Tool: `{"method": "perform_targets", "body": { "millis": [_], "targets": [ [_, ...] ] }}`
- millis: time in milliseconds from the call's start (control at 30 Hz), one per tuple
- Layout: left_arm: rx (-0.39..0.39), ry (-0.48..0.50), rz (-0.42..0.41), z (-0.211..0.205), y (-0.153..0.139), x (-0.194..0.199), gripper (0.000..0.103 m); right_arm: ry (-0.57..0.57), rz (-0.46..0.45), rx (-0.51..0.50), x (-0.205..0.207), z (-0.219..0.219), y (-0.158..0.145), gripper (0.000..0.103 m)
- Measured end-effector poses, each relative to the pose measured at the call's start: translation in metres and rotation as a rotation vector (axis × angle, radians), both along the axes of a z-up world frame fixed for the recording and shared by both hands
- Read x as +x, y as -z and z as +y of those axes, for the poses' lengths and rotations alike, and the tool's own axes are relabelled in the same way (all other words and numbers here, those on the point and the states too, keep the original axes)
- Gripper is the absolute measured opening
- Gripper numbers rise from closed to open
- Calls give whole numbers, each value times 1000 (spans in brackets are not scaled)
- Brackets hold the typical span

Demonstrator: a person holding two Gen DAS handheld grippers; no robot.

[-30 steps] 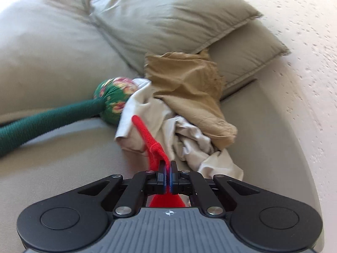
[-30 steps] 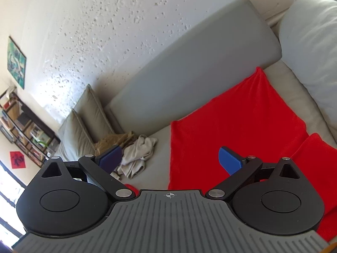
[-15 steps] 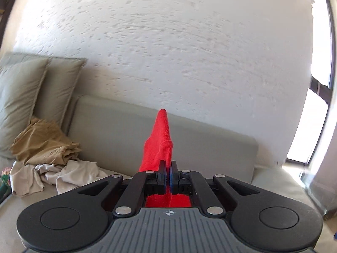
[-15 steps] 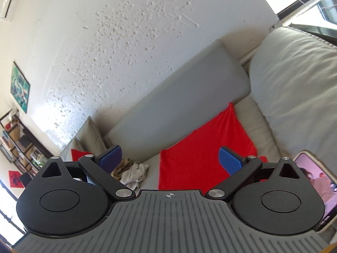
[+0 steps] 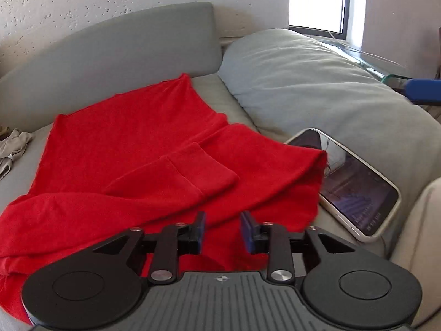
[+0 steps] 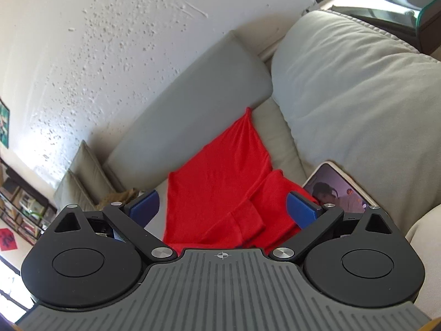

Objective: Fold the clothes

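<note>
A red long-sleeved garment (image 5: pixel 137 138) lies spread flat on the grey sofa seat. One sleeve (image 5: pixel 176 176) is laid across its body, cuff toward the right. My left gripper (image 5: pixel 222 227) hovers low over the garment's near edge. Its jaws are opening, and only the red cloth lying underneath shows in the gap; the pads press on nothing. In the right wrist view the same garment (image 6: pixel 220 193) lies ahead, and my right gripper (image 6: pixel 224 204) stands wide open above it with nothing between its blue fingers (image 6: pixel 301 207).
A phone (image 5: pixel 355 182) with a lit screen lies by the garment's right edge, against a large grey cushion (image 5: pixel 317 82). The sofa backrest (image 5: pixel 110 47) runs behind. A pile of beige and tan clothes (image 5: pixel 13 143) sits at the far left. A glass table (image 6: pixel 413 5) stands beyond the cushion.
My left gripper swung from the clothes pile across to the red garment with the sleeve pinched, then let it go. The sleeve now lies over the body. My right gripper drew back a little.
</note>
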State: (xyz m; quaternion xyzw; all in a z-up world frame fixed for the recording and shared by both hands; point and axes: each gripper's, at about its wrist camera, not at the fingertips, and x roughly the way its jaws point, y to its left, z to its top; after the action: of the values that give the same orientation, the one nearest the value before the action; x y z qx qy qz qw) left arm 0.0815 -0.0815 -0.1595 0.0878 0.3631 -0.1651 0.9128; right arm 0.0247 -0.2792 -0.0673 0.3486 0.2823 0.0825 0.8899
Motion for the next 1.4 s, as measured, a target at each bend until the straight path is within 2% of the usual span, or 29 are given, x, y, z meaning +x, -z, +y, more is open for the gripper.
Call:
{"method": "perform_targets", "body": {
  "millis": [33,67,133,200,233,267,333,367,433,600,633,700,733,800,833,867,1033,1133,1267,1300,1367,1400],
  "targets": [
    [-20,-5,10,9,-5,-7,50,4,6,0,3,0,4,99],
    [-42,-27,26,21,-10,-9,51,3,18,2,7,0,9,99],
    [-97,-113,60,50,-22,-10,57,-21,48,13,20,3,21,98],
    [-168,-219,81,82,-34,-10,57,-66,85,32,36,9,36,91],
    [-202,-275,74,97,-36,-9,57,-88,103,41,44,11,43,79],
    [-235,-330,67,111,-39,-9,57,-112,128,47,54,16,54,63],
    [-282,-422,57,128,-39,-10,57,-139,199,54,75,25,74,45],
    [-306,-462,53,137,-38,-11,57,-138,235,60,84,28,83,44],
    [-351,-483,61,145,-35,-14,57,-136,308,74,102,35,102,43],
    [-410,-474,75,152,-23,-17,57,-84,382,57,125,44,123,41],
    [-420,-468,79,152,-20,-17,57,-71,388,81,127,43,126,43],
    [-439,-454,84,152,-14,-18,57,-56,387,171,128,38,135,51],
    [-445,-446,84,152,-11,-17,58,-56,386,159,128,39,136,51],
    [-451,-436,78,152,-7,-18,59,-57,383,133,128,40,140,37],
    [-452,-433,74,152,-6,-18,59,-58,382,120,128,41,141,13],
    [-453,-430,70,152,-4,-18,59,-59,366,84,127,44,137,6],
    [-459,-443,60,154,-1,-19,60,-65,282,-102,121,63,114,4],
    [-482,-452,59,159,0,-20,60,-64,139,-241,115,80,76,3],
    [-511,-464,66,164,2,-20,60,36,-67,-471,97,94,25,3],
    [-509,-464,66,164,2,-20,60,42,-79,-495,97,94,19,3],
    [-499,-460,65,162,1,-19,60,29,-38,-510,99,89,20,3],
    [-496,-459,64,162,1,-19,60,3,10,-463,103,83,27,3]
  ]
}}
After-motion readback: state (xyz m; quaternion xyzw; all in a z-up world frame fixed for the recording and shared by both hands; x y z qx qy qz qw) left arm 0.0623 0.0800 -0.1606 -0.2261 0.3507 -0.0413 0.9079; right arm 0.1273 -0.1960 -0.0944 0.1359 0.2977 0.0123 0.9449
